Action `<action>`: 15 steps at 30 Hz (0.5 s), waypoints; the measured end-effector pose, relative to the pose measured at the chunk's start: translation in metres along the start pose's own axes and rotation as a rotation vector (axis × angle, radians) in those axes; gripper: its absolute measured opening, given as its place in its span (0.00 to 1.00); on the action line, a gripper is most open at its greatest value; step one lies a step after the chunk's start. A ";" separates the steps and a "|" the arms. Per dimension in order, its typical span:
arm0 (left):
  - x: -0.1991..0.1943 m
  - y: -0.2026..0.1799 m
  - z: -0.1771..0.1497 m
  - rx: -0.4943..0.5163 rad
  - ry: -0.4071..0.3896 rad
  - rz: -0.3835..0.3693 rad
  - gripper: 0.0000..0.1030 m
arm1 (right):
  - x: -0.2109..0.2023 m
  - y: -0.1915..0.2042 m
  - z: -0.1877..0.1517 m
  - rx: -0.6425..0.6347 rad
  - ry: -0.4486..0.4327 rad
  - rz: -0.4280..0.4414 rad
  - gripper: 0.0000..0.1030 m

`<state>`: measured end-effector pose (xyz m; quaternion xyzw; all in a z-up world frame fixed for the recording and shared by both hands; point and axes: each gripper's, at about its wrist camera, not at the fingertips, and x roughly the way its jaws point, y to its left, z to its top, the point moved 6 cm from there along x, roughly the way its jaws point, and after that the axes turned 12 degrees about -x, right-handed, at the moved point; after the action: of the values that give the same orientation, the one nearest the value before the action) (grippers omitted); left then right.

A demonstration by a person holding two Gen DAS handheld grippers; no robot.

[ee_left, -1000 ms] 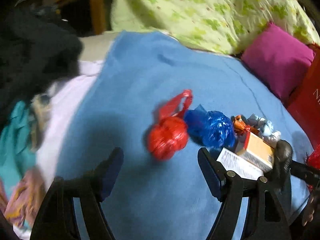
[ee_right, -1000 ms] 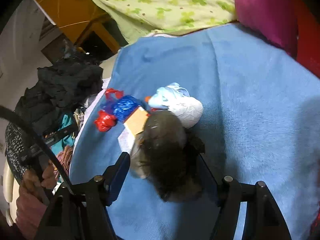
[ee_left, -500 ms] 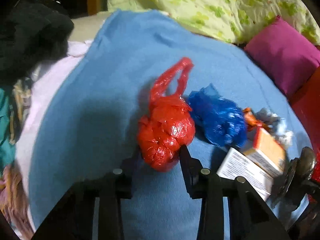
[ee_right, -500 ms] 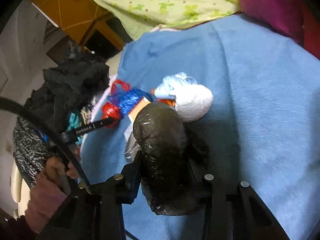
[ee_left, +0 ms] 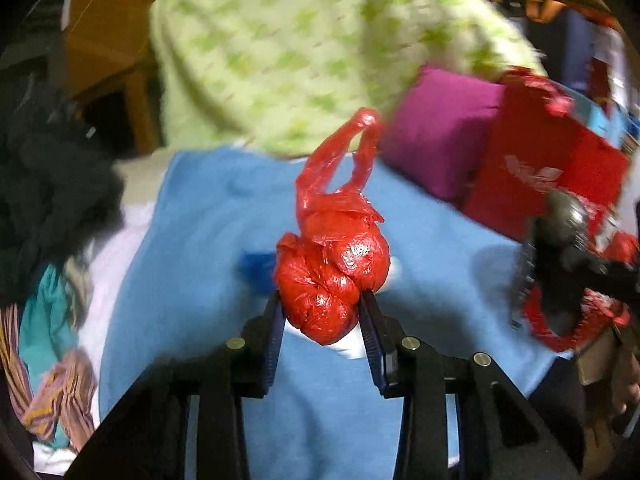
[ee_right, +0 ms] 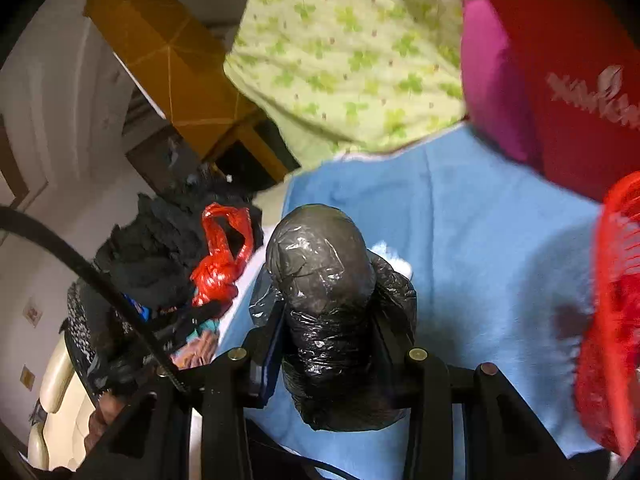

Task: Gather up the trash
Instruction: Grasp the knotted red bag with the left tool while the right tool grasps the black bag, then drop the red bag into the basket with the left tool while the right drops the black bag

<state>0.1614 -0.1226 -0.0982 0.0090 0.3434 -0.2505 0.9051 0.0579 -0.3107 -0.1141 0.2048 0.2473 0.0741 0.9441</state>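
The fingers (ee_left: 276,316) of the left gripper (ee_left: 322,316) press from both sides on a knotted red plastic trash bag (ee_left: 332,276) at the centre of the left wrist view, its twisted loop handles rising toward the upper middle. The fingers (ee_right: 274,344) of the right gripper (ee_right: 328,348) clamp a crumpled black plastic trash bag (ee_right: 320,272) at the centre of the right wrist view, its rounded end pointing upward. Both bags sit in front of a light blue blanket (ee_left: 208,216) spread on the bed. A green patterned quilt (ee_left: 288,48) fills the top of the frame, a magenta cushion (ee_left: 440,136) lies at the upper right, touching a red paper bag with white lettering (ee_left: 548,168). A red mesh basket (ee_right: 616,300) occupies the right edge of the right wrist view. Dark clothes (ee_right: 160,248) are piled at the left, beside the blanket.
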 end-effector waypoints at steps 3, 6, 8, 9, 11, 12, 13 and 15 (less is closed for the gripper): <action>-0.022 -0.051 0.001 0.064 -0.021 -0.077 0.38 | -0.044 -0.009 0.007 0.005 -0.070 -0.035 0.41; -0.034 -0.091 0.001 0.095 -0.016 -0.152 0.38 | -0.088 -0.026 0.012 0.035 -0.133 -0.079 0.41; -0.039 -0.120 0.001 0.116 -0.010 -0.194 0.38 | -0.114 -0.039 0.015 0.059 -0.170 -0.109 0.41; -0.041 -0.135 -0.001 0.125 -0.006 -0.210 0.38 | -0.129 -0.047 0.016 0.071 -0.189 -0.128 0.41; -0.045 -0.164 -0.003 0.154 0.001 -0.248 0.38 | -0.153 -0.059 0.017 0.090 -0.226 -0.154 0.41; -0.047 -0.177 -0.004 0.170 0.004 -0.262 0.38 | -0.165 -0.066 0.017 0.099 -0.244 -0.170 0.41; -0.049 -0.194 -0.006 0.192 0.008 -0.282 0.38 | -0.176 -0.072 0.017 0.107 -0.259 -0.187 0.41; -0.046 -0.213 -0.008 0.220 0.018 -0.314 0.38 | -0.192 -0.085 0.015 0.126 -0.281 -0.213 0.41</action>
<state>0.0293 -0.2871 -0.0422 0.0566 0.3192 -0.4248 0.8453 -0.0979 -0.4397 -0.0542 0.2446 0.1377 -0.0713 0.9571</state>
